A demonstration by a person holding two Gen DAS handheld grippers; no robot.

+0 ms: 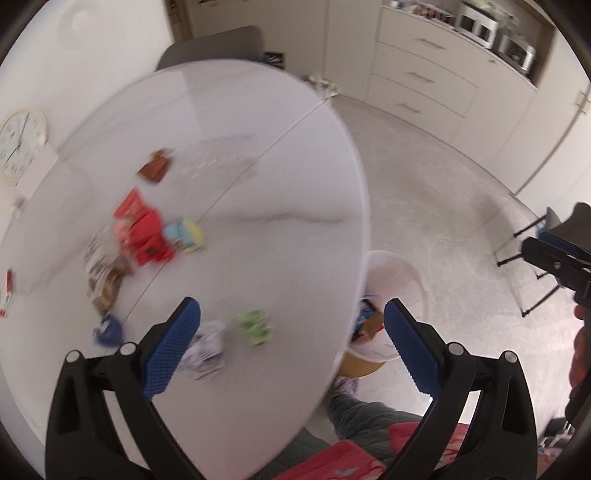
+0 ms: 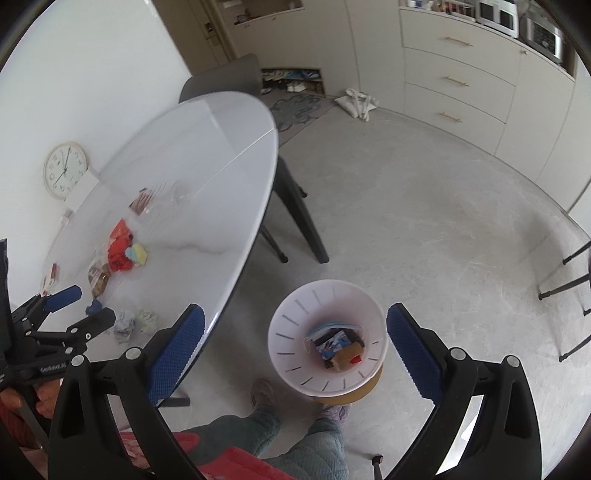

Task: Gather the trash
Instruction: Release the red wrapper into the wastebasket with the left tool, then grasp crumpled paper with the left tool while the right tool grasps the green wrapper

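Crumpled wrappers scattered on the round white table (image 2: 207,155), a red packet (image 2: 119,254) beside a yellow-blue one (image 2: 137,254), green wad (image 2: 147,319) and white wad (image 2: 123,326) near the edge, white bin (image 2: 295,354) on the floor, holding scraps

You are in a home kitchen-dining room: beyond the round white table (image 2: 207,155) stand cream drawer cabinets (image 2: 458,81) with microwaves (image 2: 498,14) above them, a wall clock (image 2: 65,170) leans beside the table, and shoes (image 2: 291,79) sit in a low niche behind it.
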